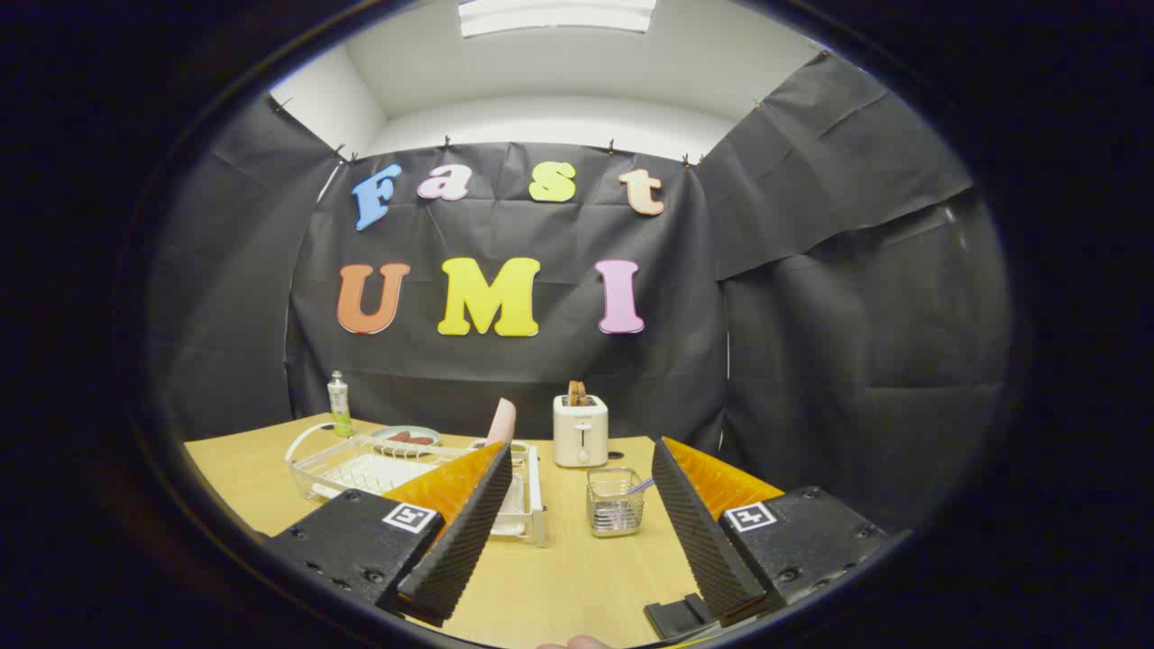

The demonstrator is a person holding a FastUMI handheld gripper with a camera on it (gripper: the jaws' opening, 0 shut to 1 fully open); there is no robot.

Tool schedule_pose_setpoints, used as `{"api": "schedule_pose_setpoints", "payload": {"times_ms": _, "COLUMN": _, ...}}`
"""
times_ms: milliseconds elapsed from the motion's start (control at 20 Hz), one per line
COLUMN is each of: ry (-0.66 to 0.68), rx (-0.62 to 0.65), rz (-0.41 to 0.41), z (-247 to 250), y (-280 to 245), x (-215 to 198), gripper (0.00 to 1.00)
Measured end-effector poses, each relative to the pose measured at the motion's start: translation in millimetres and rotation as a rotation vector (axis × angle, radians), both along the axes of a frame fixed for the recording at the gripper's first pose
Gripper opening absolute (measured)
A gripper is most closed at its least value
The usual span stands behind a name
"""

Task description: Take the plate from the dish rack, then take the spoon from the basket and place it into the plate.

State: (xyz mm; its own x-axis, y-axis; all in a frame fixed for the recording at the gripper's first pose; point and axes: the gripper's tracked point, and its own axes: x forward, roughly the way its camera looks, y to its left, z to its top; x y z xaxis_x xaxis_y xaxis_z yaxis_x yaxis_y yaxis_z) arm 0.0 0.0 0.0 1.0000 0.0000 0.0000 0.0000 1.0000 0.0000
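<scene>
A white wire dish rack stands on the wooden table, ahead of my left finger and partly hidden by it. A pink plate stands upright on edge at the rack's right side, just above that fingertip. A small wire mesh basket sits between and beyond my two fingers, with a spoon handle poking out of it to the right. My gripper is open, held above the table, with nothing between its fingers.
A white toaster with toast in it stands at the back behind the basket. A green bottle and a dish with dark food lie at the back left beyond the rack. Black cloth walls close in the table.
</scene>
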Motion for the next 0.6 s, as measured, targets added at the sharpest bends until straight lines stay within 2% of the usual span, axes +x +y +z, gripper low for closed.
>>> {"api": "schedule_pose_setpoints", "payload": {"times_ms": 600, "ry": -0.022, "rx": -0.017, "rz": -0.016, "z": 4.8, "y": 1.3, "x": 2.5, "gripper": 1.0}}
